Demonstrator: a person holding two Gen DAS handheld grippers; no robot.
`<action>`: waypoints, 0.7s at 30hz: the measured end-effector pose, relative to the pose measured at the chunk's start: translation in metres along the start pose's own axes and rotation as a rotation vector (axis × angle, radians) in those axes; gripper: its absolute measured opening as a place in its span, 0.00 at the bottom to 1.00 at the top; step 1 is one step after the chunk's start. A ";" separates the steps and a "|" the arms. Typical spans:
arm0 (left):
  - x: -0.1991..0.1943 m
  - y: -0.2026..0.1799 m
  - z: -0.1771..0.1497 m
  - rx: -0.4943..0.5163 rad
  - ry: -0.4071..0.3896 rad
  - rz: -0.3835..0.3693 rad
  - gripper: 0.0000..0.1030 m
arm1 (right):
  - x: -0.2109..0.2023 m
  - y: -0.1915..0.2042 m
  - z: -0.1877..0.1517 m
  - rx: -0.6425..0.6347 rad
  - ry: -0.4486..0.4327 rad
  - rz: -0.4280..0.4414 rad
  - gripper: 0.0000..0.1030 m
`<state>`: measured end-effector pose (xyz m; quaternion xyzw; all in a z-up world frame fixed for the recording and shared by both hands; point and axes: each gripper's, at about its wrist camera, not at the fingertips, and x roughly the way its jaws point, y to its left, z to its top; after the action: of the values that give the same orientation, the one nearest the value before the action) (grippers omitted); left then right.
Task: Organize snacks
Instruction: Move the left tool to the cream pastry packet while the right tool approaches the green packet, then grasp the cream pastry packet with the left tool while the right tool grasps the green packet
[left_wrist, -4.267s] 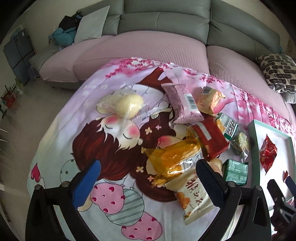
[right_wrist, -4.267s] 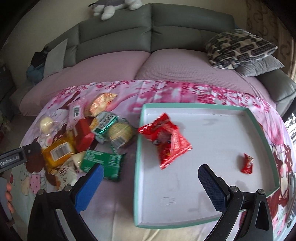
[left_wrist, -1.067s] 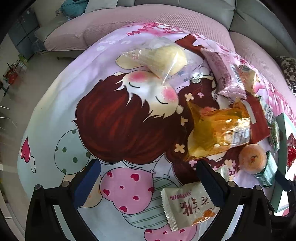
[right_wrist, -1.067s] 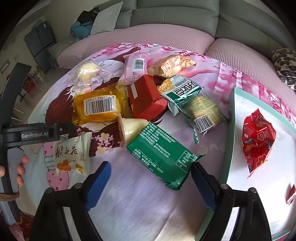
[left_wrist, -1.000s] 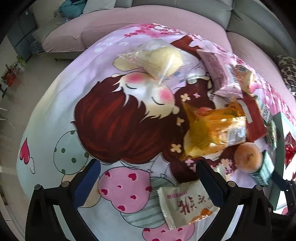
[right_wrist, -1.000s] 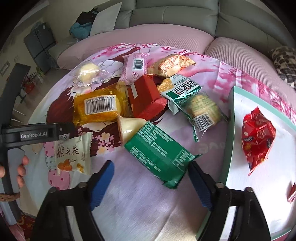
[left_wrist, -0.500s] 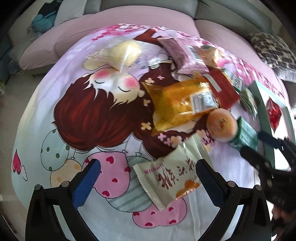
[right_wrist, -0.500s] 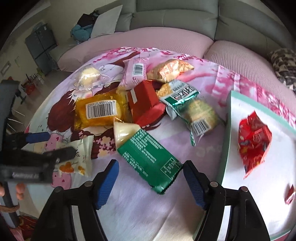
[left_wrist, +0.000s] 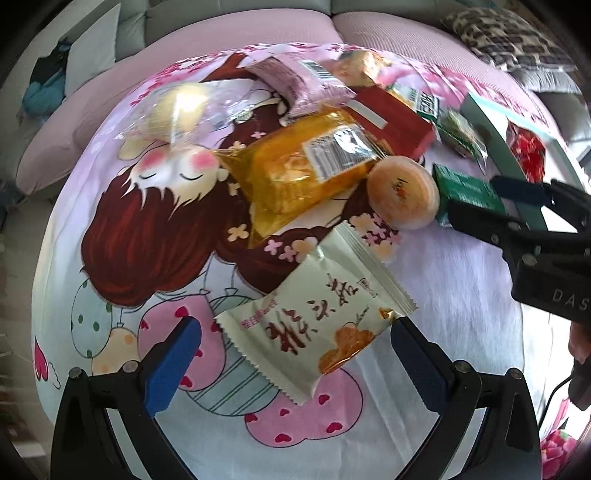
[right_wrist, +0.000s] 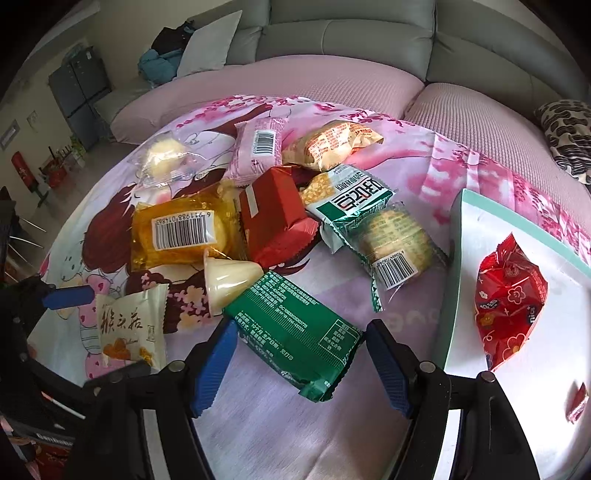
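Observation:
A pile of snacks lies on a cartoon-print cloth (left_wrist: 147, 229). My left gripper (left_wrist: 295, 350) is open, its fingers either side of a pale green-white packet (left_wrist: 314, 317). My right gripper (right_wrist: 299, 362) is open, its fingers straddling the near end of a dark green packet (right_wrist: 295, 328), not touching it. A jelly cup (right_wrist: 229, 280) lies against that packet. A yellow packet (right_wrist: 184, 232), a red packet (right_wrist: 275, 218) and a green-white packet (right_wrist: 351, 203) lie behind. The teal-rimmed tray (right_wrist: 452, 258) at right holds a red bag (right_wrist: 508, 295).
A round biscuit pack (right_wrist: 395, 243), a pink packet (right_wrist: 258, 147), an orange-tan packet (right_wrist: 332, 144) and a clear-wrapped bun (right_wrist: 162, 158) lie further back. A small red candy (right_wrist: 578, 404) is in the tray. The pink and grey sofa (right_wrist: 332, 44) curves behind.
My left gripper has swung right and closer over the pale packet. My right gripper has moved forward onto the dark green packet and its fingers have narrowed.

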<state>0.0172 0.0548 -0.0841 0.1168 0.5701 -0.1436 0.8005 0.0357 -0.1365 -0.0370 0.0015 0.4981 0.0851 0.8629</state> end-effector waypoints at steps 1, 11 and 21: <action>0.003 -0.004 0.002 0.004 -0.001 0.006 0.99 | 0.001 0.000 0.000 0.001 0.000 0.000 0.73; 0.018 0.007 0.025 -0.190 0.004 0.095 0.99 | 0.006 -0.001 0.001 0.004 -0.002 -0.022 0.73; 0.029 -0.003 0.028 -0.228 0.023 0.091 0.99 | 0.012 -0.002 0.003 -0.005 -0.012 -0.021 0.75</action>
<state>0.0496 0.0396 -0.1030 0.0524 0.5859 -0.0403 0.8077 0.0445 -0.1365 -0.0464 -0.0052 0.4927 0.0770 0.8668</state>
